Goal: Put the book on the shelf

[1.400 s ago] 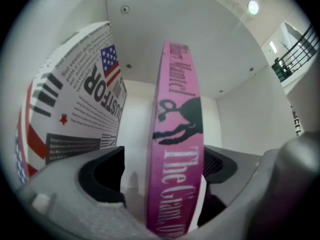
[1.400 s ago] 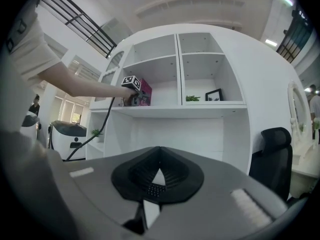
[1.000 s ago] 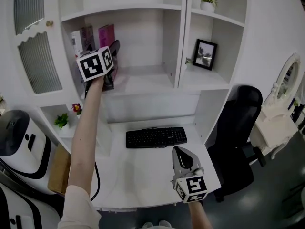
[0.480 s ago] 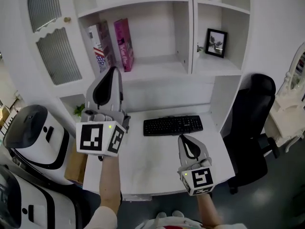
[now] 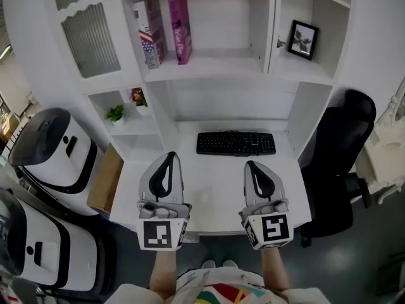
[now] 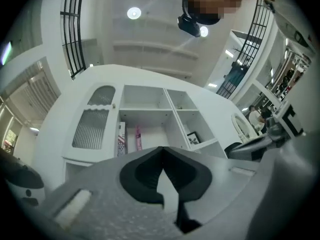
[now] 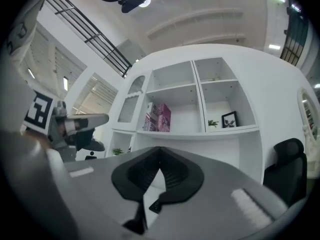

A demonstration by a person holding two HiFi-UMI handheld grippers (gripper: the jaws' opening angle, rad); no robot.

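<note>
A pink book [image 5: 180, 30] stands upright on the white shelf [image 5: 209, 67], next to a book with a flag cover [image 5: 150, 33]. The same pink book [image 6: 138, 138] shows far off in the left gripper view, and again as the pink book [image 7: 163, 117] in the right gripper view. My left gripper [image 5: 171, 157] hovers over the desk near its front edge, shut and empty. My right gripper [image 5: 252, 165] is beside it, also shut with nothing held. Both point toward the shelf.
A black keyboard [image 5: 235, 143] lies on the white desk [image 5: 212, 189] ahead of the grippers. A framed picture [image 5: 302, 39] stands in the right cubby. Small plants [image 5: 116, 113] sit in the low left cubby. A black chair [image 5: 342, 157] is at the right, white machines [image 5: 54, 151] at the left.
My left gripper has drawn back from the shelf down to the desk's front edge, beside the right one. The pink book stays on the shelf. The view has shifted back.
</note>
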